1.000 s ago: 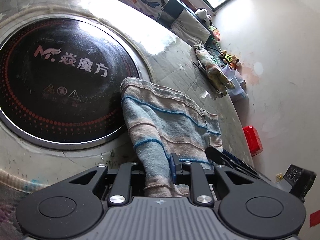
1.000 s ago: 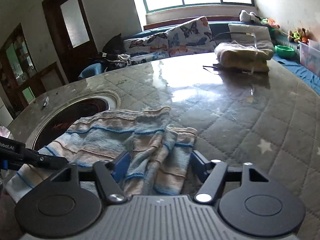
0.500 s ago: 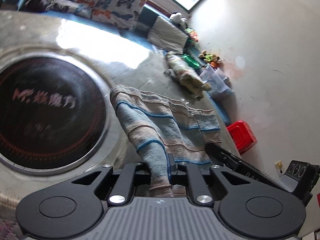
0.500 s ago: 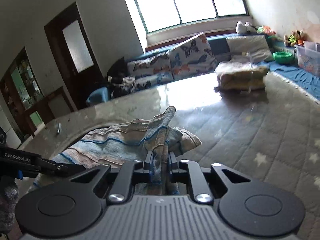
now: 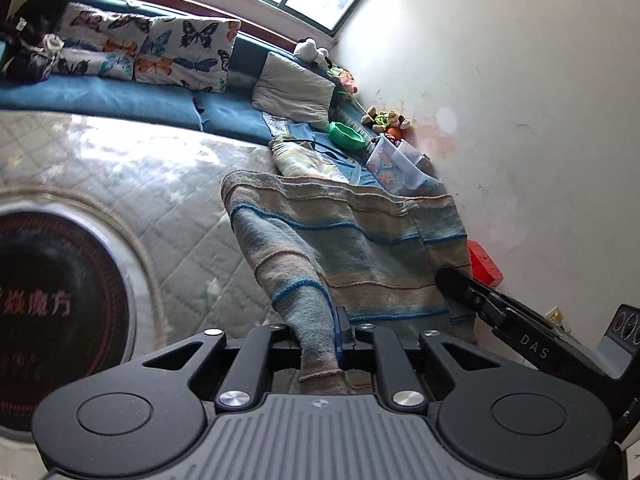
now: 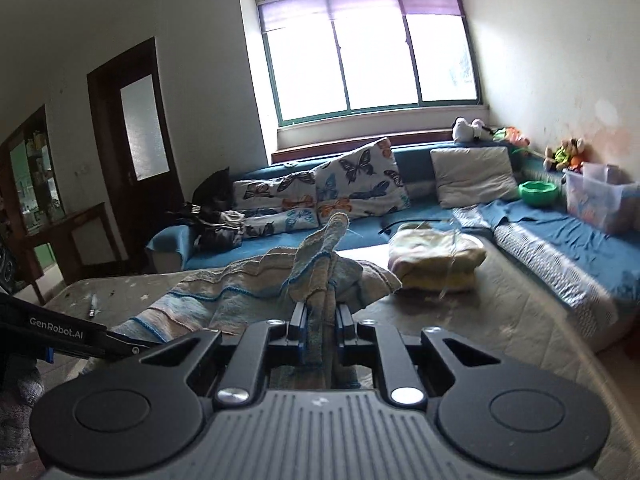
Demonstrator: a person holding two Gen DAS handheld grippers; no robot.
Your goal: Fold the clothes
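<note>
The left gripper (image 5: 334, 332) is clamped narrow on one corner of the striped garment (image 5: 360, 240), the cloth bunched between its blue pads, and the right gripper (image 6: 322, 332) pinches a neighbouring edge just as tightly, a tuft of fabric standing up past its fingers. Between the two, the garment hangs lifted above the quilted table (image 5: 132, 184), its far part draping down toward the table just beside the round black cooktop (image 5: 48, 308); how much of it rests on the surface cannot be told. By the look of it, the cloth is being carried over for a fold. To do that well, both grips should hold firm and travel level with each other, keeping the held edge taut so the stripes run straight, and the edge should come down on the table clear of the cooktop's rim. The folded yellow pile (image 6: 434, 258) lies well beyond the cooktop on the table's far side, so drifting that way risks disturbing it.
</note>
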